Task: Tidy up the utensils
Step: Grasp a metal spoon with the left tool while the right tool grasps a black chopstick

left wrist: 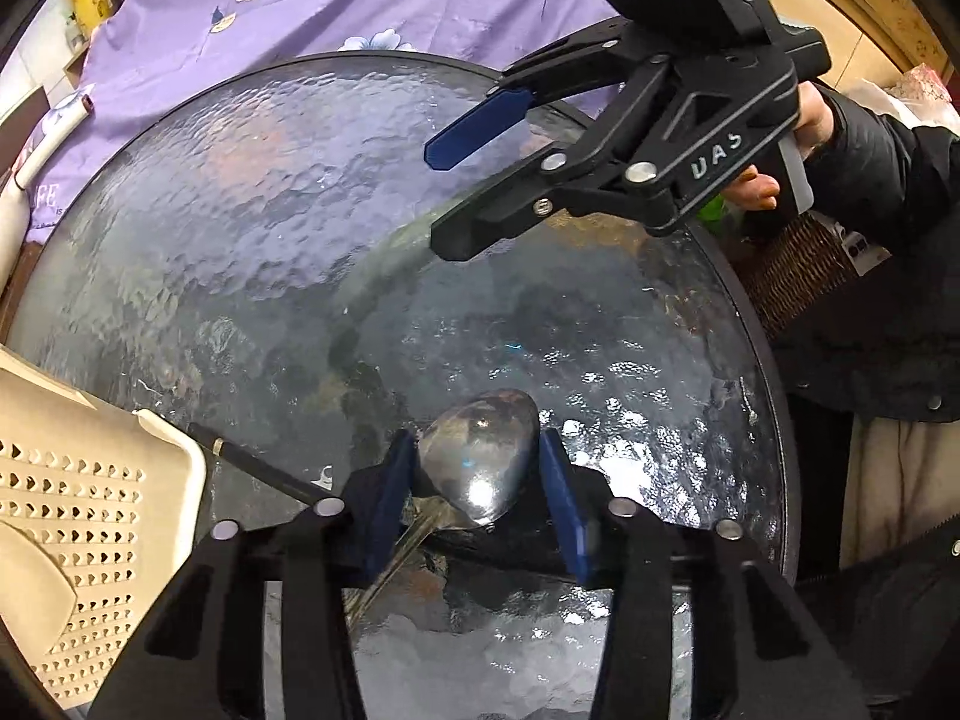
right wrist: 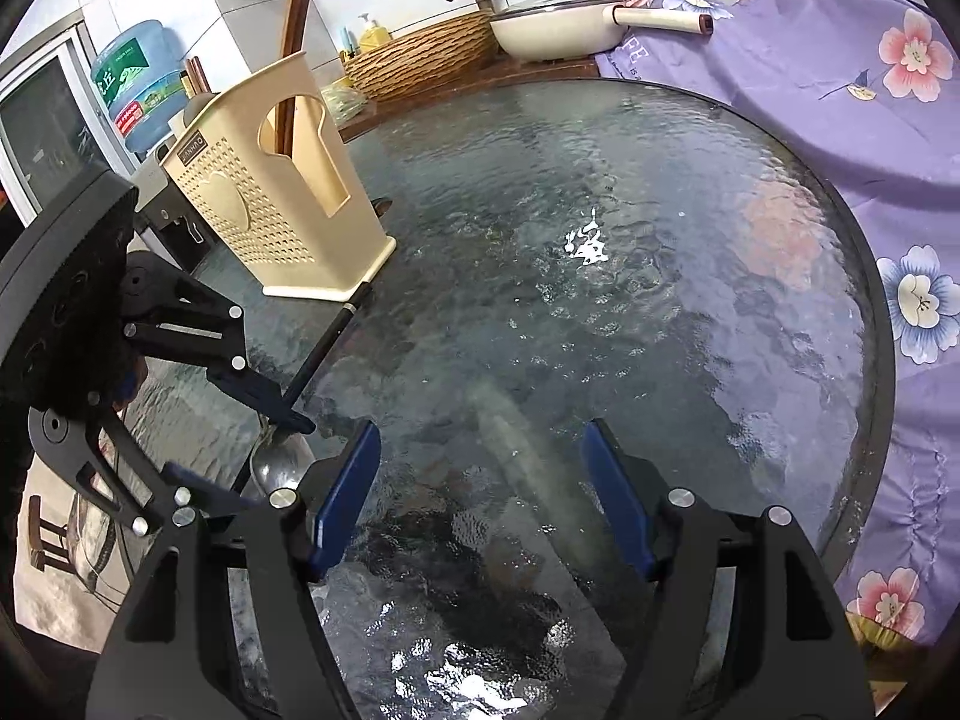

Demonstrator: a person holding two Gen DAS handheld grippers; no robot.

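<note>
The round glass desk (right wrist: 600, 228) fills most of the room from where I stand, its rippled top throwing back glare, with a purple flowered cloth (right wrist: 840, 90) behind it. At its far left edge stands the cream perforated utensil holder (right wrist: 264, 192), upright, with what look like chopsticks already poking from the top. A black chopstick (right wrist: 324, 342) lies flat on the glass, one end touching the holder's base and the other running toward the left gripper (left wrist: 480, 468). That gripper sits low over the metal spoon (left wrist: 480, 450); its blue fingers (left wrist: 390, 480) bracket the bowl of the spoon on either side, close to it, though I cannot tell whether they are pinching it yet or just beside it. The spoon seems to rest on the desk, handle trailing back under the gripper. The right gripper (right wrist: 480, 492) hangs over bare glass with its fingers (right wrist: 345, 492) wide apart and nothing between them. To my eye the risk is in the grip: a rounded, polished bowl gives flat fingers little to bite on, so the spoon could squirt out or pivot as it lifts, and it would slide readily on glass. The nearby chopstick could also get nudged and roll off the desk.
</note>
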